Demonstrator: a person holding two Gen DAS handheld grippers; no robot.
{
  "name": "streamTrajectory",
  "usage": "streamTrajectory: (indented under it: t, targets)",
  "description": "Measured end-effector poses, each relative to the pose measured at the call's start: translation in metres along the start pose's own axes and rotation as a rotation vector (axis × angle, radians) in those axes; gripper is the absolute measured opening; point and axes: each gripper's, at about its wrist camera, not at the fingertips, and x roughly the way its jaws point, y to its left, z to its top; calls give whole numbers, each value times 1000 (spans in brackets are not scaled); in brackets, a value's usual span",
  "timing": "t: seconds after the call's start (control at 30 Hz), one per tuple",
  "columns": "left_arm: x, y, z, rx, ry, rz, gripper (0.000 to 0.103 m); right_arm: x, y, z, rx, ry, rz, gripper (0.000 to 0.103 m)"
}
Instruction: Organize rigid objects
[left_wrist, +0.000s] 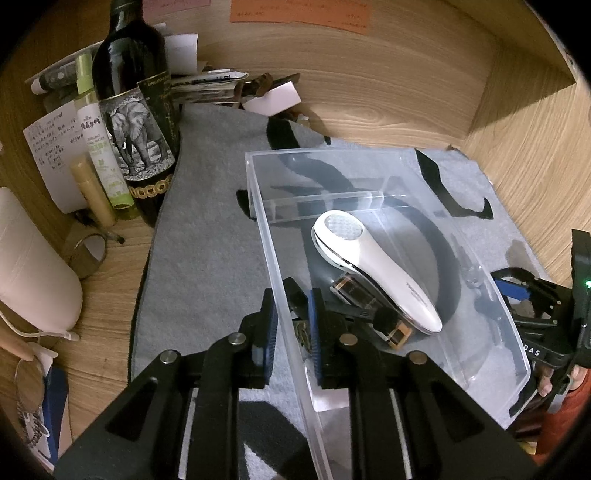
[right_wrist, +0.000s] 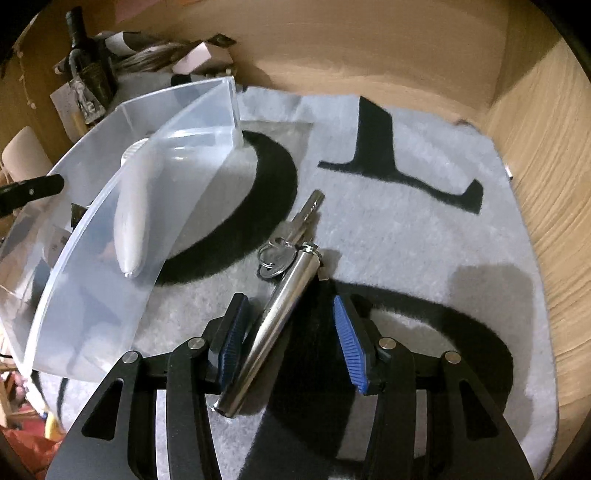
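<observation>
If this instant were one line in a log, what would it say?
left fingers: clamped on clear plastic box wall | right fingers: open astride silver metal cylinder with keys | white handheld device: in box

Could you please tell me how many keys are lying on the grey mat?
2: a long silver key pointing away and a round-headed key, both ringed to the metal cylinder. More may be hidden.
</observation>
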Motion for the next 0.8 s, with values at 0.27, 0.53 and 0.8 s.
streamTrajectory:
  t: [0.27,0.53,0.8]
  targets:
    - [0,0,-1,-1,-1,-1,15,-5,-13,-3,66,-18,16,15]
    - [1,-1,-1,-1,0,0,15,-14,-12,7,66,-56,9,14]
    - [1,-1,0,1,0,1,15,-45,-5,38,49,-186,36,14]
